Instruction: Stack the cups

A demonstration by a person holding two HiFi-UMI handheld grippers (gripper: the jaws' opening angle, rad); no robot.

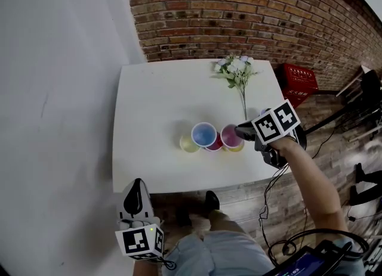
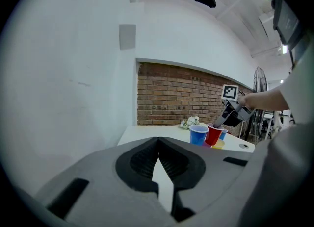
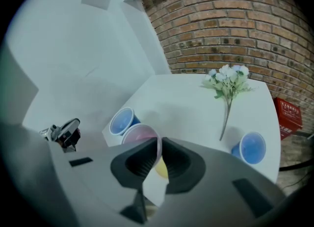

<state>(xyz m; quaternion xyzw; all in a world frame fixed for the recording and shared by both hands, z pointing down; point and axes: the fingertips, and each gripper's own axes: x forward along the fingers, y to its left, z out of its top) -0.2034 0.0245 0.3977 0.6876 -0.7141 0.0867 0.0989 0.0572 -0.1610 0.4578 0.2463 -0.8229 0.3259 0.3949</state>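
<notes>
Left gripper [image 2: 158,147]: nearest the viewer, low by the person's lap, off the table's near edge; fingers closed together with nothing between them; taking no part.
Table: white square tabletop [image 1: 155,96] against a red brick wall; all the cups stand near its front edge.
Flowers: sprig of artificial white flowers with a long green stem [image 1: 236,71], lying towards the far side, well apart from the work.
Right gripper [image 3: 160,145]: angled down over the table's front right; fingers narrow, pinching the near rim of a cup.
Red cup: red plastic cup, pale pink inside [image 1: 230,135], held upright by its rim directly over a yellow plastic cup [image 1: 237,148]; it looks partly nested in it, though how deep is unclear.
Other cups: blue plastic cup [image 1: 203,133] just left of the red one; second yellow cup [image 1: 188,144] beside that; second blue cup [image 3: 251,147] apart to the right.
Step in hand: probably seating the red cup in the yellow one.
Next move: likely press it level, spread the fingers, lift clear without tipping the pair; then fetch another cup.
</notes>
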